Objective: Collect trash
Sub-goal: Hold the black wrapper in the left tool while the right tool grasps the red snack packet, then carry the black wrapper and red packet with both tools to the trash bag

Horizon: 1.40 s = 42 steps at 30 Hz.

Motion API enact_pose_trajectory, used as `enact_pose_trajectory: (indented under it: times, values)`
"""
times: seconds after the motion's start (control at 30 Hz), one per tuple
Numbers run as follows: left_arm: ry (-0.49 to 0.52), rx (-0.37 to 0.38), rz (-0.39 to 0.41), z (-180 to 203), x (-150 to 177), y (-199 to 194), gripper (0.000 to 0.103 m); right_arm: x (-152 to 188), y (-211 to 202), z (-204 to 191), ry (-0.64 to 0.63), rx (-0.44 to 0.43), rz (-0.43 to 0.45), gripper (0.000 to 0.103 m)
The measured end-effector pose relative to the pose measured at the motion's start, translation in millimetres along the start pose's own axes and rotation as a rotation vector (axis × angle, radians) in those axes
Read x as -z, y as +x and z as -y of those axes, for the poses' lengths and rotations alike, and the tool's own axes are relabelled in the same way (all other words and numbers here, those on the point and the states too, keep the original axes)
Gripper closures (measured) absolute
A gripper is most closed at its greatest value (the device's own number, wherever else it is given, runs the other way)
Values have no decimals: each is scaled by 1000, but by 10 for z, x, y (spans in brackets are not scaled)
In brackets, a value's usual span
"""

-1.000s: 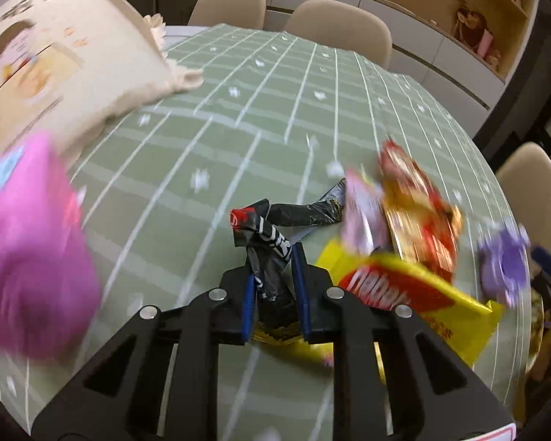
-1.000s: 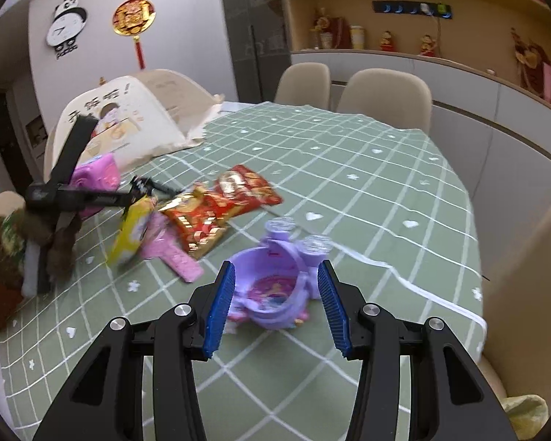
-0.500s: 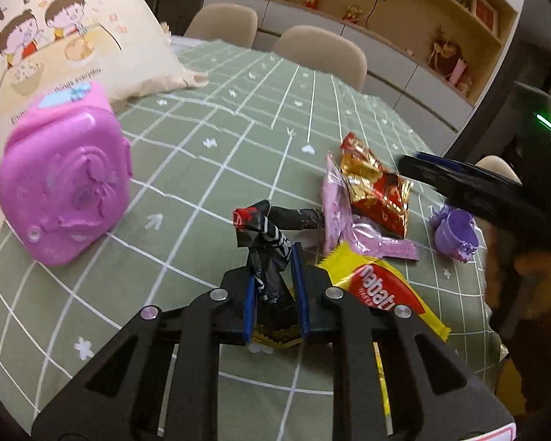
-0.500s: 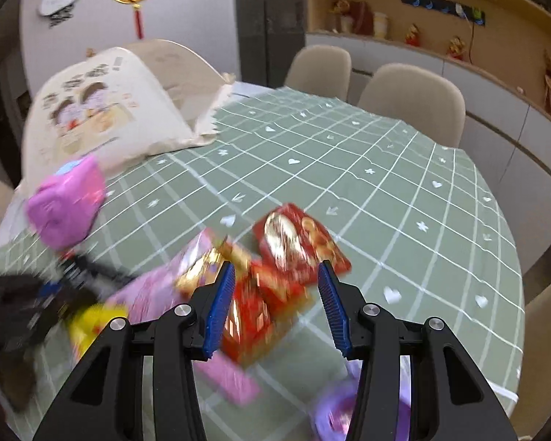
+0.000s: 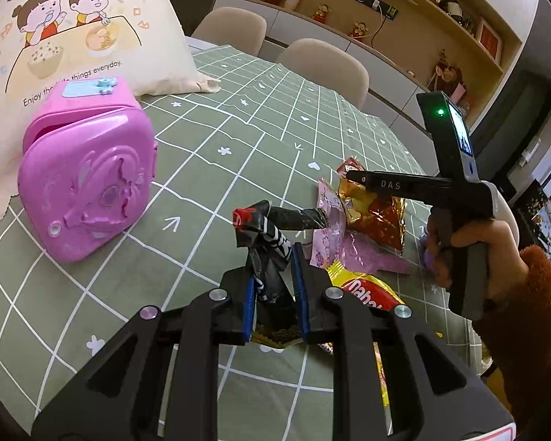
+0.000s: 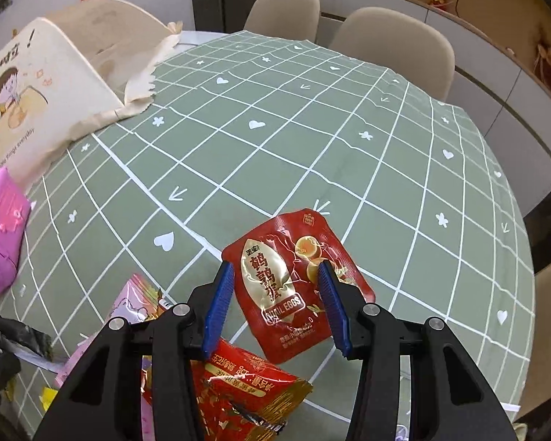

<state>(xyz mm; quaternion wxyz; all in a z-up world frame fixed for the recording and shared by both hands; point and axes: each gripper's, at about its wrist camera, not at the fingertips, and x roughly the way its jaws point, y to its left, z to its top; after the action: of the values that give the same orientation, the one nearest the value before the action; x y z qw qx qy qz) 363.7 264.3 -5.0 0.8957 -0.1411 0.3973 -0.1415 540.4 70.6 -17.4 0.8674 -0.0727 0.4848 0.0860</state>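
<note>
My left gripper [image 5: 274, 257] is shut on a crumpled black wrapper [image 5: 266, 242] with red and white print, held just above the green checked tablecloth. A pink bin [image 5: 86, 178] with a lid stands to its left. My right gripper [image 6: 275, 275] is open, its blue pads either side of a red quail-egg packet [image 6: 294, 283] lying flat on the cloth. It also shows in the left wrist view [image 5: 352, 175], over a red-gold wrapper [image 5: 376, 209]. A pink wrapper [image 5: 334, 235] and a yellow wrapper [image 5: 363, 292] lie beside my left gripper.
A large cream bag [image 5: 73, 29] with cartoon children lies at the table's left side. A torn red wrapper [image 6: 246, 389] lies under my right gripper. A purple toy [image 5: 428, 246] is partly hidden behind the right hand. Beige chairs [image 6: 393, 44] stand along the far edge.
My right gripper has left the purple toy and swung left over the wrapper pile, ending above the red quail-egg packet. My left gripper has kept the black wrapper and turned toward the pink bin.
</note>
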Motion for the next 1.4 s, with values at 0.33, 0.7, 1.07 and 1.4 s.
enact_pose_trajectory:
  times: [0.33, 0.7, 1.07, 1.4]
  values:
    - [10, 25, 15, 18, -2, -80, 86, -85, -334, 296, 42, -91, 105, 58]
    - [-5, 29, -2, -21, -22, -50, 86, -49, 54, 199, 29, -184, -28, 56]
    - [-16, 11, -2, -65, -25, -41, 86, 190, -101, -34, -140, -134, -32, 45]
    - [16, 0, 50, 105, 50, -290, 86, 544, -739, 33, -128, -159, 148, 86]
